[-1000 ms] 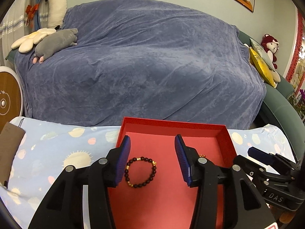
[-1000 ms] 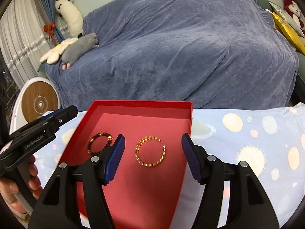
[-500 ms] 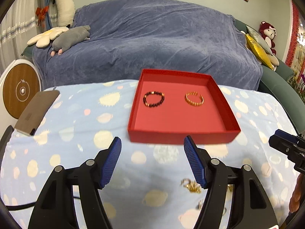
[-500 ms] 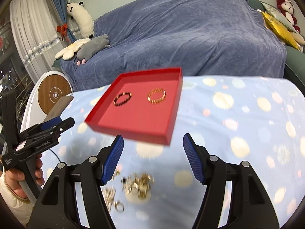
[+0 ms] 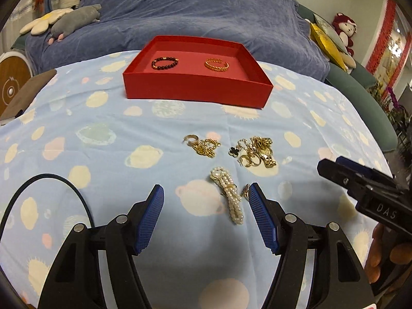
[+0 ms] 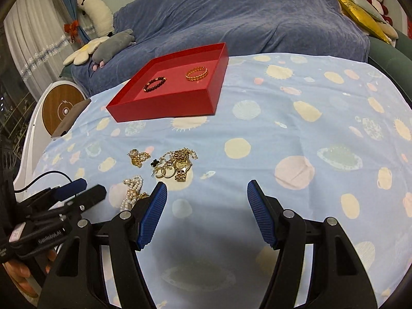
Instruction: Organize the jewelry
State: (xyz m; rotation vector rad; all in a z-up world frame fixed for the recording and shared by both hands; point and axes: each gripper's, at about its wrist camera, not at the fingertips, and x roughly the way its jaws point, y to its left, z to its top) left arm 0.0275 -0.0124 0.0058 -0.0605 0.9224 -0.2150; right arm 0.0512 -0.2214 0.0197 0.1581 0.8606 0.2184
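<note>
A red tray (image 5: pixel 195 83) (image 6: pixel 164 104) sits at the far side of the table. In it lie a dark bead bracelet (image 5: pixel 164 62) (image 6: pixel 154 84) and a gold chain bracelet (image 5: pixel 216 64) (image 6: pixel 197 74). Loose jewelry lies nearer: a gold chain with a ring (image 5: pixel 202 144) (image 6: pixel 137 157), a pile with a gold watch and a black clover (image 5: pixel 256 152) (image 6: pixel 175 166), and a pearl bracelet (image 5: pixel 229 194) (image 6: pixel 132 191). My left gripper (image 5: pixel 206 200) is open and empty, just before the pearl bracelet. My right gripper (image 6: pixel 207 199) is open and empty, to the right of the pile.
The table wears a light blue cloth (image 5: pixel 103 134) with sun prints. A blue-covered sofa (image 5: pixel 195 13) stands behind it with plush toys (image 5: pixel 74 22). A black cable (image 5: pixel 51 177) lies at the left. A brown pad (image 5: pixel 28 90) rests at the table's left edge.
Both grippers have pulled back from over the red tray toward the table's near side. The loose jewelry has come into view in front of them. Both stay open.
</note>
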